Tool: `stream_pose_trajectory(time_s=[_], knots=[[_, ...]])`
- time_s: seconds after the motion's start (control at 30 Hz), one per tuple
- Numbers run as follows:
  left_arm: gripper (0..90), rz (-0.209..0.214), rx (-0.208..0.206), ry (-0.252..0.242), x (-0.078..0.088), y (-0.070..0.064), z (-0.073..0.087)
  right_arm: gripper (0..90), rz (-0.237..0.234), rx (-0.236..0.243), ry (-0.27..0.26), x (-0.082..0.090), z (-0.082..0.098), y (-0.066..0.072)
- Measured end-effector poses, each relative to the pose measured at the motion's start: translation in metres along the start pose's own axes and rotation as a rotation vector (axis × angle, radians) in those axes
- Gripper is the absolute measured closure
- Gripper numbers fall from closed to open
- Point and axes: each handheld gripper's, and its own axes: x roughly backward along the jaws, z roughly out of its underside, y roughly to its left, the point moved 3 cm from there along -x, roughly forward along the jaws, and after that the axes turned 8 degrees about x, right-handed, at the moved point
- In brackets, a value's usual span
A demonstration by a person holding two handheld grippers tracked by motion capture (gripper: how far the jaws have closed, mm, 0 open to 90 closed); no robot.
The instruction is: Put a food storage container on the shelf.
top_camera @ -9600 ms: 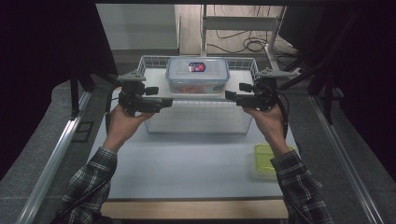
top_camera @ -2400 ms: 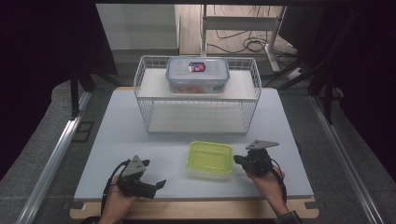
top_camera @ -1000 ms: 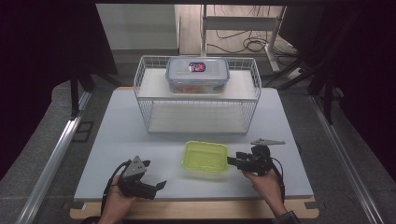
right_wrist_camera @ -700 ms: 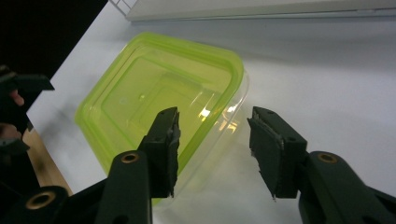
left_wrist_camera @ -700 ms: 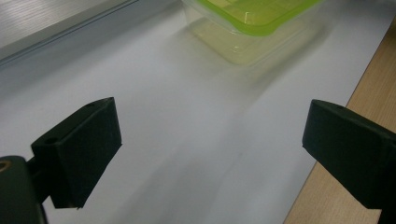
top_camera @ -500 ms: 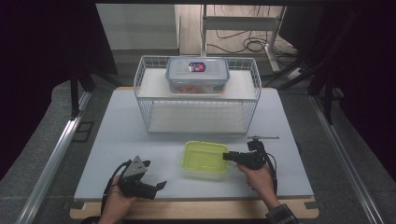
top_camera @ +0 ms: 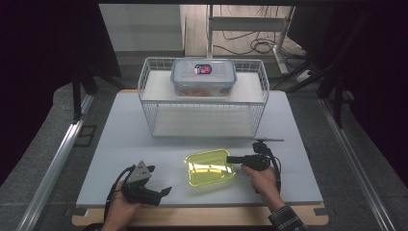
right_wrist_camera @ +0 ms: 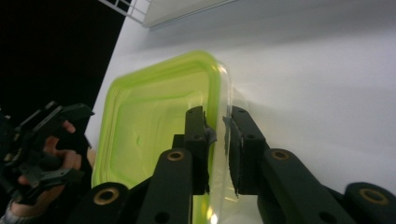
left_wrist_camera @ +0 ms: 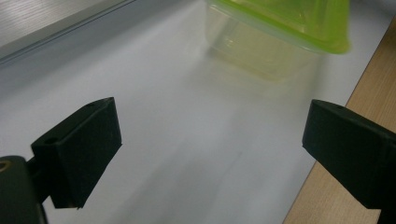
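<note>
— Green box down on the white table, in front of the wire basket. Pinched?
— Yes. Nipped on its right wall by the right claw. Just been closing, with the thin wall in between. Narrow now.
— Why the wall?
— Too wide to grab whole, maybe. Easy to nip by the thin edge.
— And the left claw?
— Wide, holding nothing. Resting near the front edge, apart from the box, pointing at it. Out of the way, likely, but ready to help.
— And the clear box?
— Up on top of the basket.

Glossy translucent plastic container
</note>
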Motion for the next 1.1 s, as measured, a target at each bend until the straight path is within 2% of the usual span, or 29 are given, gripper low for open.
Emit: stream_pose_trajectory(time_s=[0.2, 0.57, 1.1], knots=[[4.5, -0.001, 0.000, -0.002, 0.000, 0.000, 0.000, 80.1, -0.001, 0.016, 0.002, 0.001, 0.000, 0.003], [4.5, -0.004, 0.004, -0.006, 0.001, 0.001, 0.000, 80.1, 0.019, 0.051, -0.049, 0.015, -0.005, 0.006], [4.4, -0.006, 0.005, -0.006, 0.001, 0.001, 0.000, 80.1, -0.010, 0.074, -0.110, 0.035, -0.022, 0.021]])
